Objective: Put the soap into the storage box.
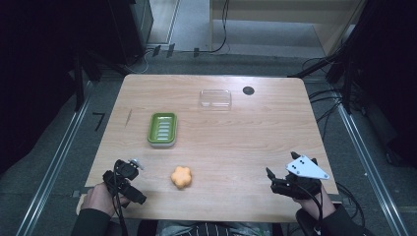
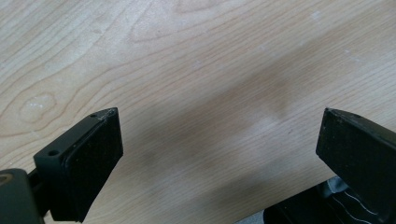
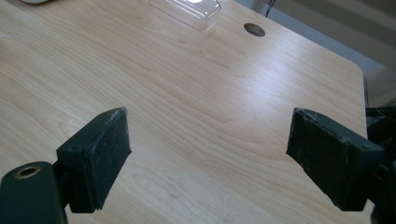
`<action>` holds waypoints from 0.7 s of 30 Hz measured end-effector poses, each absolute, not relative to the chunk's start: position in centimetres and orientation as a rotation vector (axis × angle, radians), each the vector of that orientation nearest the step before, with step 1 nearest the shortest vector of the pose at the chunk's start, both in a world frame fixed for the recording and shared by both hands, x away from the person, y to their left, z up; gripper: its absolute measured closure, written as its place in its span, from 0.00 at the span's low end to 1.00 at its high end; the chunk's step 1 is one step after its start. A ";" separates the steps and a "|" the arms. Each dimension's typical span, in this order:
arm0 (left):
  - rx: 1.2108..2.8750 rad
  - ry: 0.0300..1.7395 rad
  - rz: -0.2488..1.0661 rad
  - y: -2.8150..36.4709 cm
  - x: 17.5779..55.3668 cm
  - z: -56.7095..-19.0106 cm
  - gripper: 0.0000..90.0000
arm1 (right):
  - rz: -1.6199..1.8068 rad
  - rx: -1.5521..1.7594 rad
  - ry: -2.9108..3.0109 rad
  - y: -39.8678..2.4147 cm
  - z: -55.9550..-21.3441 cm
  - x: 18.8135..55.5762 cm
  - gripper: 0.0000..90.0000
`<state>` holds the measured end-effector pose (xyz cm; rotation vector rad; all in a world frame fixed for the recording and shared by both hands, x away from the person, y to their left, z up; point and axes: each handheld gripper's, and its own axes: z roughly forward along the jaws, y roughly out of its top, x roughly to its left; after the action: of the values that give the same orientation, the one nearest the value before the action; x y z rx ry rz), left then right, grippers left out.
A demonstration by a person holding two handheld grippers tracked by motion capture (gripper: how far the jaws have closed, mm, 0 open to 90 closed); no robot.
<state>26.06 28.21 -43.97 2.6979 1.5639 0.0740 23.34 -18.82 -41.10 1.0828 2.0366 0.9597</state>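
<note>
High view: wooden table (image 1: 246, 128); orange flower-shaped piece (image 1: 181, 177) near the front edge, between the L gripper (image 1: 129, 176) and R gripper (image 1: 276, 181), closer to the L one, touching neither. Green ridged dish (image 1: 162, 129) lies behind the piece; clear lid (image 1: 215, 98) farther back.

L gripper view: jaws wide apart, bare wood between.

R gripper view: jaws wide, nothing held; clear lid (image 3: 187, 8) and table hole (image 3: 254, 29) lie ahead.
</note>
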 end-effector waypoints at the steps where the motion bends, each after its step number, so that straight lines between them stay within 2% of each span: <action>1: 2.698 1.564 0.074 28.2 26.1 -44.0 0.01 | 0.960 1.083 2.037 -18.8 -41.1 23.3 0.15; 21: 2.710 1.485 0.061 26.7 25.9 -43.6 0.01 | 0.955 1.072 2.044 -18.7 -41.1 23.3 0.15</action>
<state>25.90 26.75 -43.58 2.7102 1.4847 0.0614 23.31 -18.68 -41.07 1.0719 2.0441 0.9555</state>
